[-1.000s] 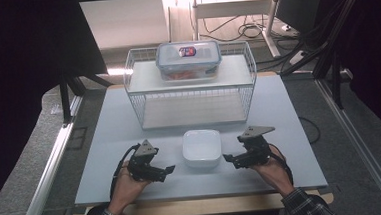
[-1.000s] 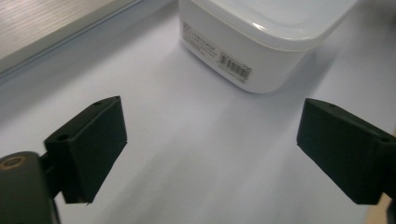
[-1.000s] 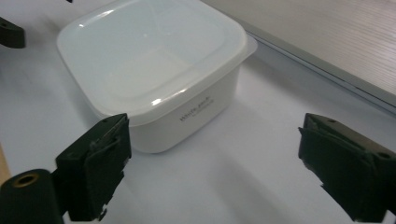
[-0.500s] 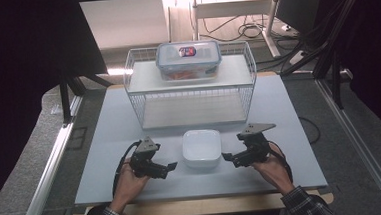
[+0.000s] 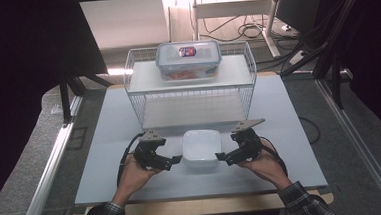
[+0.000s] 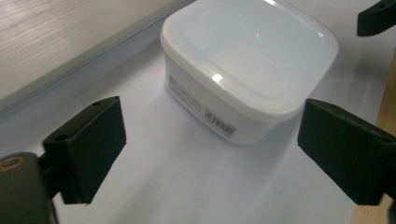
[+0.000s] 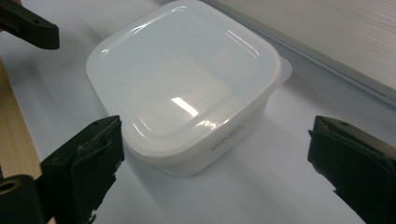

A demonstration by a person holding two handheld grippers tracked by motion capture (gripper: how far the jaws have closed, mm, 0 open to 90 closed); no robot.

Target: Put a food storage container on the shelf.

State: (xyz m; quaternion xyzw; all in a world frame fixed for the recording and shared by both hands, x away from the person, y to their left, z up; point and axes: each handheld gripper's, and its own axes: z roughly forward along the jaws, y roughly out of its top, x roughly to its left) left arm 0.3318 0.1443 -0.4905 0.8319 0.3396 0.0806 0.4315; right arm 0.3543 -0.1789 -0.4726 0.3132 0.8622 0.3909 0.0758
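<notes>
A white square plastic container [image 5: 201,148] with a fitted lid sits near the table's front edge, between my two grippers. My left gripper [image 5: 173,161] lies just left of it and is open. In the left gripper view the container [image 6: 247,60] stands ahead of the wide-apart jaws, untouched. My right gripper [image 5: 223,158] is just right of it, also open. In the right gripper view the container [image 7: 182,88] is close, with its near corner beside the left jaw. Neither gripper holds anything.
A white wire rack [image 5: 192,82] stands behind the container at mid-table. On the rack's top shelf rests a clear lidded box [image 5: 188,60] with a label. The wooden front edge of the table [image 5: 199,205] runs just behind my hands.
Both hands have edged slightly inward toward the white container. The container has not moved.
</notes>
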